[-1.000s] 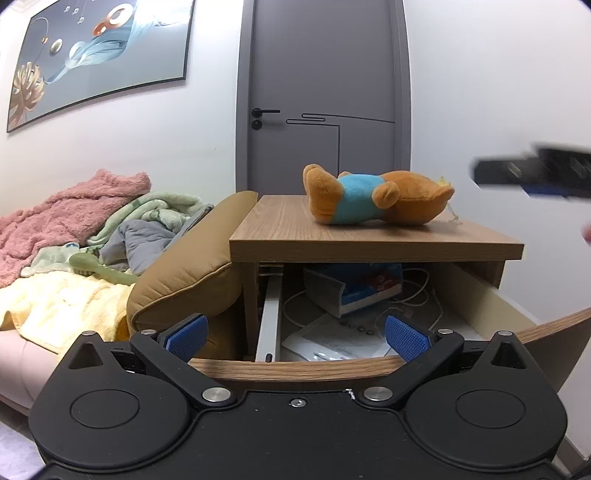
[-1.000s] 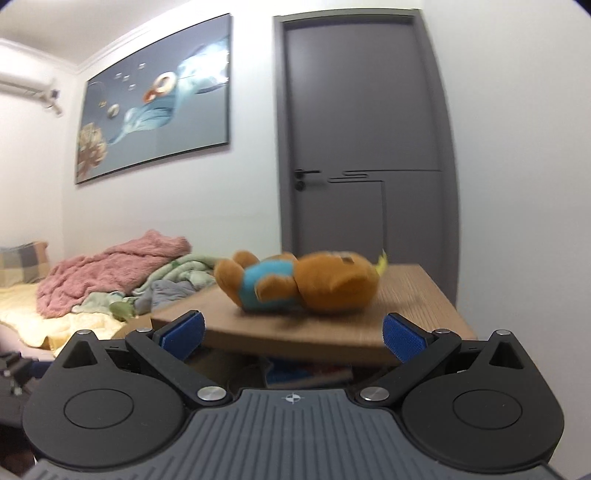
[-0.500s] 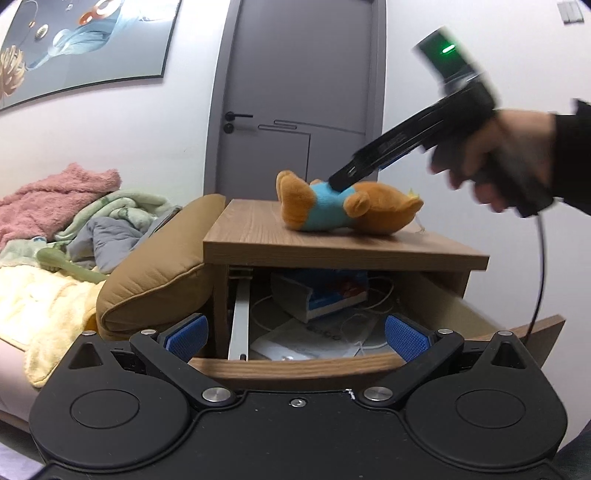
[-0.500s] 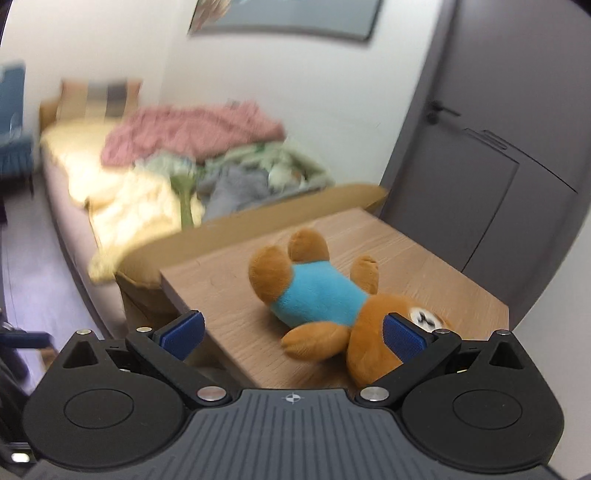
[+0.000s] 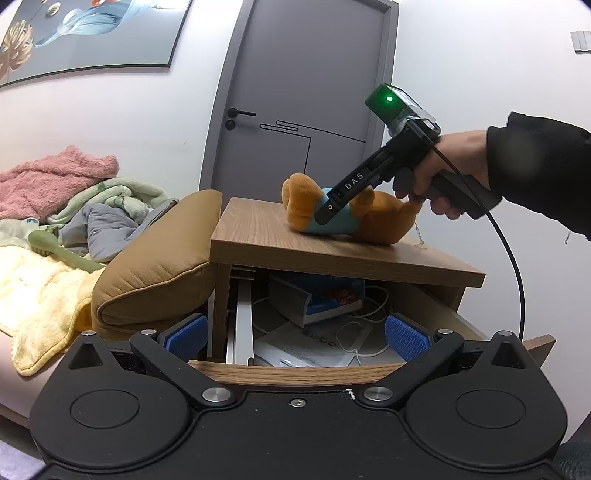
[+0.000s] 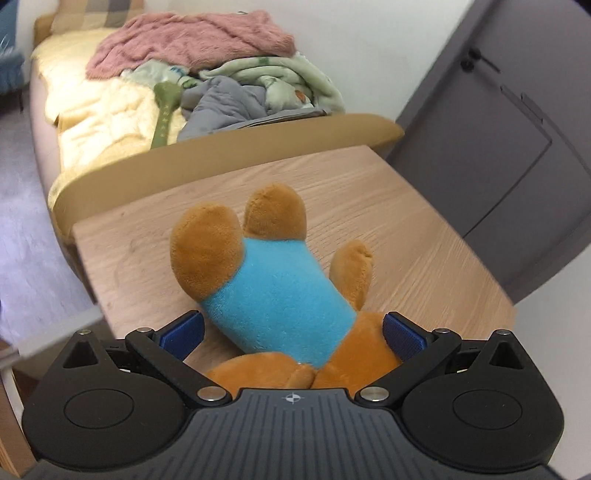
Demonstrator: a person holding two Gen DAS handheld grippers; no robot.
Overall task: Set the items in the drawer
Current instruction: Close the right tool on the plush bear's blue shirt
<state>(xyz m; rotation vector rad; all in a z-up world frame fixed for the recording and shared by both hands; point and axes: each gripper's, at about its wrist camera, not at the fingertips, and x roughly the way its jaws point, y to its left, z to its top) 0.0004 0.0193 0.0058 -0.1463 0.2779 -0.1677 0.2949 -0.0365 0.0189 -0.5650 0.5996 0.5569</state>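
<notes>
Home bedroom: bed (image 6: 92, 92) piled with blankets (image 6: 192, 40) right beside wooden nightstand (image 5: 258, 229), grey door (image 5: 306, 99) behind it, framed picture (image 5: 92, 33) above the bed.

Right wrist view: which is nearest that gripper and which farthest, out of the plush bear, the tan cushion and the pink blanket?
1. Plush bear: lying on the wooden tabletop, between the open right gripper's fingers.
2. Tan cushion: just beyond the tabletop's far edge.
3. Pink blanket: heaped on the bed, top left.
</notes>
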